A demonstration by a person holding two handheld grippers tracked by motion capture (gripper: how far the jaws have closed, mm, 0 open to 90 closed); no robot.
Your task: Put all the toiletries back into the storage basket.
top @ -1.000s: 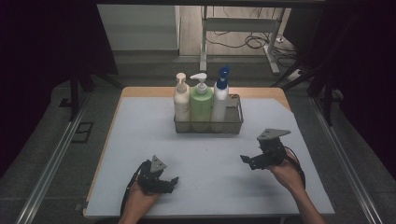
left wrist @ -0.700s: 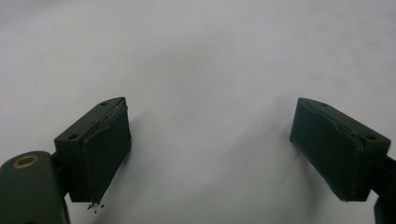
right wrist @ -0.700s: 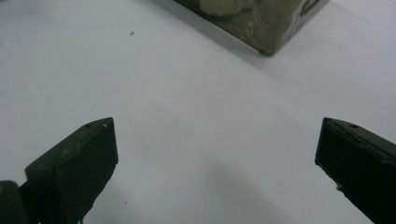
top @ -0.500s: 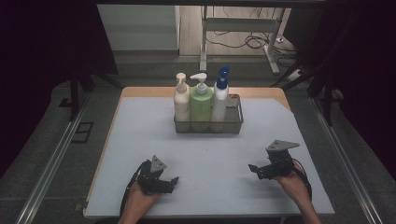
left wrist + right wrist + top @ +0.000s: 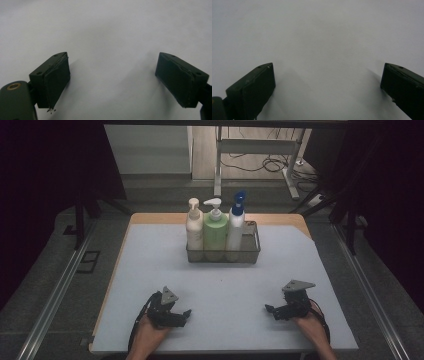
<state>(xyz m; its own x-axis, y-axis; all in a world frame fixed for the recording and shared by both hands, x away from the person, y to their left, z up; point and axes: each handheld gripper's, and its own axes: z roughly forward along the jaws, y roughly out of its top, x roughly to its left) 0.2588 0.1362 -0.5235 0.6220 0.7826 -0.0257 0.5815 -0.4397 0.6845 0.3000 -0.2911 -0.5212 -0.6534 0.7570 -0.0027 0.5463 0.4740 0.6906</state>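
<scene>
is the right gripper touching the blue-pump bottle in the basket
Apart. The high view shows the right gripper near the table's front edge, with bare mat before the blue-pump bottle in the basket.

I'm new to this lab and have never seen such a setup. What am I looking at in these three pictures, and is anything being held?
A person sits at a table holding a handheld grasping tool in each hand: the left tool and the right tool. The high view looks down from above. The other two pictures come from cameras riding on each tool, looking along its black jaws: left tool, right tool. Both stand wide open over the bare surface and hold nothing. At the far side, a wire basket holds three pump bottles: cream, green, and white with a blue pump.
</scene>
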